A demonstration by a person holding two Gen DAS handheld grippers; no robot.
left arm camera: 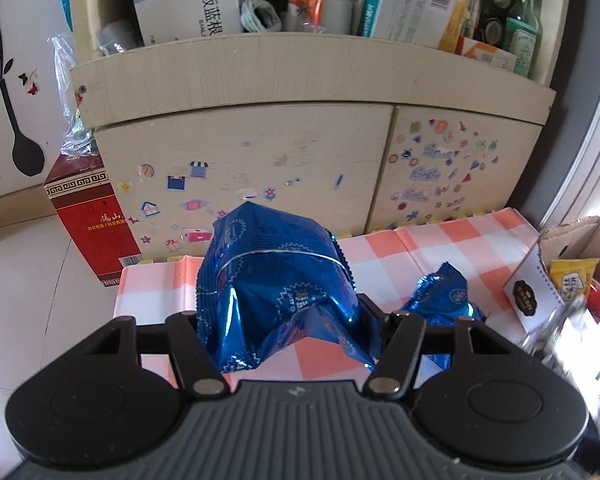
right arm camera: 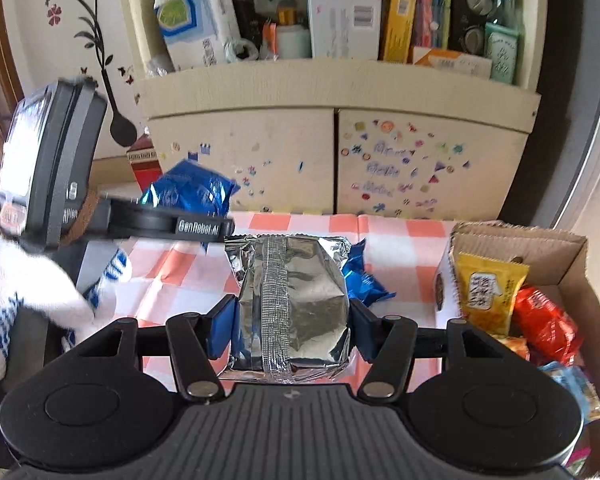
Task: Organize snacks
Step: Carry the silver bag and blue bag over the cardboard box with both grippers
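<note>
1. Left wrist view: the left gripper (left arm camera: 288, 316) pinches a blue snack packet (left arm camera: 276, 276), held up above the checked tablecloth (left arm camera: 440, 240). The foil is crumpled and bulges over the fingers, so the hold looks to be on slack wrapping; it could slide out if swung fast. A second blue packet (left arm camera: 444, 296) lies on the cloth just to the right, and the cardboard box (left arm camera: 572, 236) of snacks stands at the right edge.

2. Right wrist view: the right gripper (right arm camera: 290, 320) clamps a silver packet (right arm camera: 292, 296) by its sides, close over the cloth. Squeezing harder could crush what is inside. The box (right arm camera: 556, 244) stands near on the right, with a yellow packet (right arm camera: 488, 284) upright at its near wall and a red packet (right arm camera: 544, 320) behind; a careless drop could knock the yellow one over. The left gripper (right arm camera: 188, 216) hovers close on the left, so the two could collide if both head for the box.
</note>
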